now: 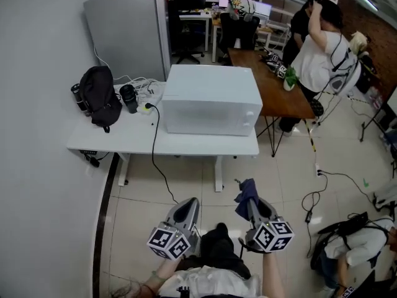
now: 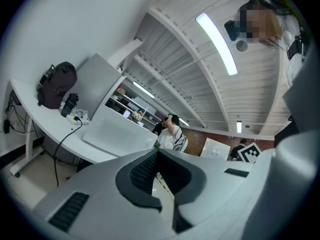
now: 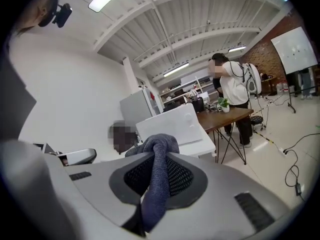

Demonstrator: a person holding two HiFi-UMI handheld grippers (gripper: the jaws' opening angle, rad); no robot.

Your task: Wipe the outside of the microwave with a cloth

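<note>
Head view: white microwave [image 1: 211, 101] sits on a white table [image 1: 111, 143] by the wall, well ahead of both grippers, which hang low over the floor.

Left gripper view: left gripper [image 2: 157, 153] jaws pressed together, nothing btwn.

Right gripper view: right gripper [image 3: 156, 151] jaws pinched on a dark blue cloth [image 3: 154, 194], w/ its bunched end poking past the tips.
</note>
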